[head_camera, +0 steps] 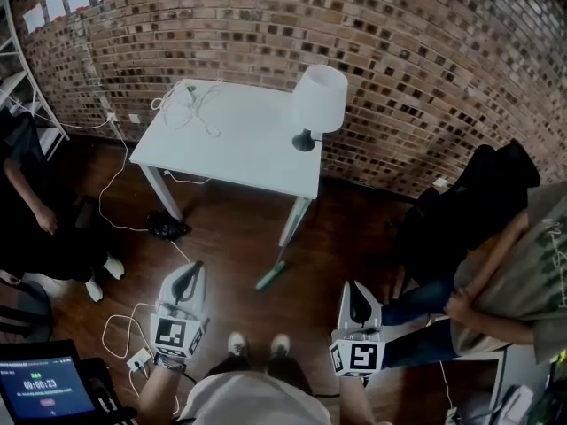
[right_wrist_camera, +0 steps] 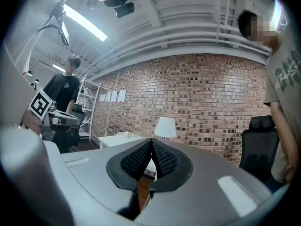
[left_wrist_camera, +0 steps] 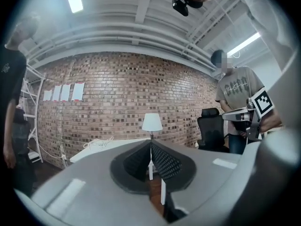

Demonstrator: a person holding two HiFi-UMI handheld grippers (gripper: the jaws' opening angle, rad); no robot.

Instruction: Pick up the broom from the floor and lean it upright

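Broom (head_camera: 270, 277): in the head view it lies low in the middle of the frame, on the dark wooden floor (head_camera: 230, 237), just beside the foot of the front leg of the white table (head_camera: 239, 140). Its long axis runs on a slant, from lower left to upper right, with the upper end towards that table leg. What I can see of it is a short, slim green piece. A thin pale stretch follows at the upper end, and I cannot tell where that stops and the white leg starts.

Left claw (head_camera: 189, 270) is at the lower left of the frame, well apart from the broom. In the left gripper view its jaws (left_wrist_camera: 150, 142) are closed tip to tip, with nothing between them.

Right claw (head_camera: 354, 289) is at the lower right, also apart from the broom. In the right gripper view its jaws (right_wrist_camera: 152, 140) are pressed together and empty.

Both claws point towards the table and the brick wall (head_camera: 399, 51) behind it. A white lamp (head_camera: 319, 100) stands on the table's right end.
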